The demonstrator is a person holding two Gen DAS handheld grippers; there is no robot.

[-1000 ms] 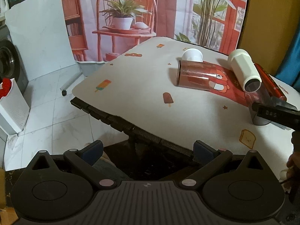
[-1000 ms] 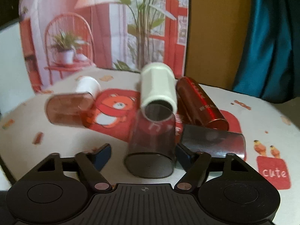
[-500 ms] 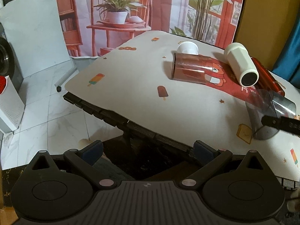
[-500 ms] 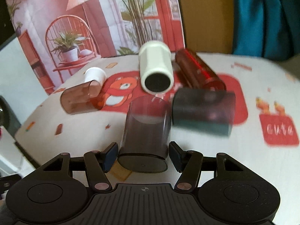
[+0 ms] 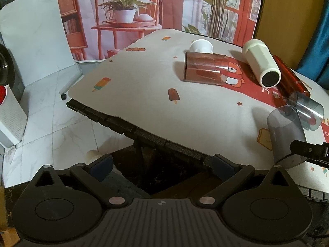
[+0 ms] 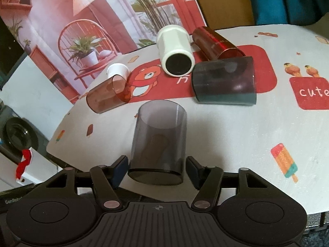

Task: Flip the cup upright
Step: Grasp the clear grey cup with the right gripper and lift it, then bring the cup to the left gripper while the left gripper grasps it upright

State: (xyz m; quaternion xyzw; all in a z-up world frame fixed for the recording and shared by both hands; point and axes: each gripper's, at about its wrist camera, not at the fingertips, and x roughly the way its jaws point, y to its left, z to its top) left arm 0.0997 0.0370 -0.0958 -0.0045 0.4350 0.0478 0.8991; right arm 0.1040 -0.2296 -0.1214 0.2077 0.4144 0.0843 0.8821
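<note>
Behind the table (image 6: 236, 135) a red printed backdrop (image 5: 164, 6) with plants and a chair is hanging. On the table's patterned cloth, the red bear patch (image 6: 205, 78) is serving as landmark.

The right gripper (image 6: 157, 169) is holding the smoky grey cup (image 6: 159, 144) near the table edge, on the near side of the bear patch; its fingers are pressing the cup's base from both sides. The cup is tilting, with the open mouth pointing up and away from the camera.

On the bear patch, a second grey cup (image 6: 224, 82), a white cup (image 6: 174, 49) and a red cup (image 6: 216, 42) are lying on their sides. At the patch's left end, a brown transparent cup (image 6: 107, 94) is lying beside a small white cup (image 6: 118, 70).

The left gripper (image 5: 162, 164) is hovering off the table edge, fingers wide apart and gripping nothing.
</note>
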